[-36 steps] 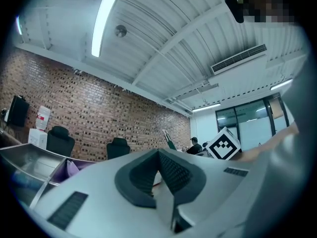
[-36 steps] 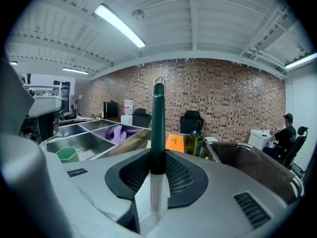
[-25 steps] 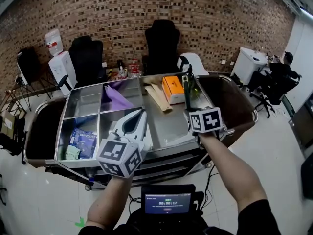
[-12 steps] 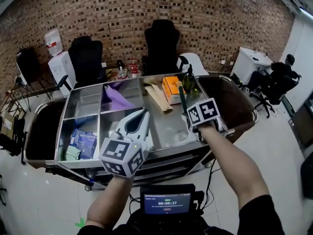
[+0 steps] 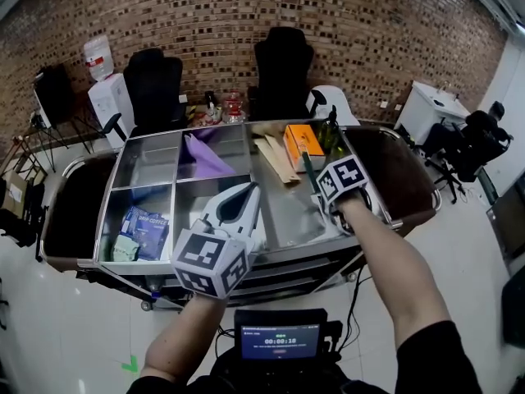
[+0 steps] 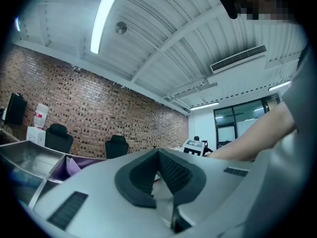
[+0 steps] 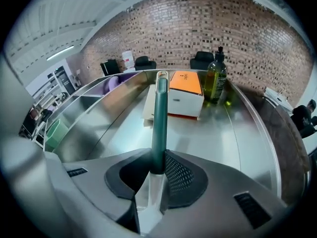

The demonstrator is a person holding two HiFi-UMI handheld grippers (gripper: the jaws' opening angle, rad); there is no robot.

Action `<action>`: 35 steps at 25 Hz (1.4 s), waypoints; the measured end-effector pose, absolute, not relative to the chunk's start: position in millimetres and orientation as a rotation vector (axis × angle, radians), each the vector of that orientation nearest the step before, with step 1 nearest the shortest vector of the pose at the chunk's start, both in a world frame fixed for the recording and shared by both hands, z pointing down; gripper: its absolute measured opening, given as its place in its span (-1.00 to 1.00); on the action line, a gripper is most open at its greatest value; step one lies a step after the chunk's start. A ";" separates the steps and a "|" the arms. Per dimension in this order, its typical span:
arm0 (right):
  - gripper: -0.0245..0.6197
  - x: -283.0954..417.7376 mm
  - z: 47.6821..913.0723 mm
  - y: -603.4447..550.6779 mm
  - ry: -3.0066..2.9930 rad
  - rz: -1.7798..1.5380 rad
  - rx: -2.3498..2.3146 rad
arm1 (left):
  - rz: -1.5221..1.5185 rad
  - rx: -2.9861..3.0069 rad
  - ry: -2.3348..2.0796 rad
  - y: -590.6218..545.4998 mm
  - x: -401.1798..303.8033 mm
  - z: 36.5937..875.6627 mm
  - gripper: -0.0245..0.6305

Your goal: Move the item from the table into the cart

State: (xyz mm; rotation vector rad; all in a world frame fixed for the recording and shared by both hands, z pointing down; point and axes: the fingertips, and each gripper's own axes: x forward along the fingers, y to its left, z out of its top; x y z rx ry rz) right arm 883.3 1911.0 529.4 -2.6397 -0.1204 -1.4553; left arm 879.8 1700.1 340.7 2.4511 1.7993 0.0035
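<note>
In the cart (image 5: 152,161), right compartment: orange box (image 5: 303,144), green bottle (image 5: 330,135).

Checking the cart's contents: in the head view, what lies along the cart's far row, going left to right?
purple bag → brown paper → orange box → bottle

Blue packet (image 5: 148,230) reads DRIP COFFEE; screen (image 5: 280,335) shows 00:00:18.

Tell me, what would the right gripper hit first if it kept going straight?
Probably the cart's steel floor, with the green stick in the right gripper touching first; the orange-topped box lies beyond, but depth is unclear.
</note>
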 end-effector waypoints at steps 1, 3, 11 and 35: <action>-0.70 884.9 532.7 1911.6 -0.109 -1.471 -2.623 | 0.008 2.452 1.802 1700.3 881.1 341.8 -0.93; -0.70 889.5 537.3 1912.1 -0.087 -1.493 -2.598 | 0.017 2.450 1.808 1700.5 884.3 344.8 -0.93; -0.70 901.1 550.1 1911.3 -0.060 -1.534 -2.580 | 0.054 2.435 1.822 1701.9 891.2 366.1 -0.93; -0.49 898.5 494.8 1900.4 -0.015 -1.175 -2.720 | 0.047 2.425 1.846 1697.4 882.7 354.2 -0.93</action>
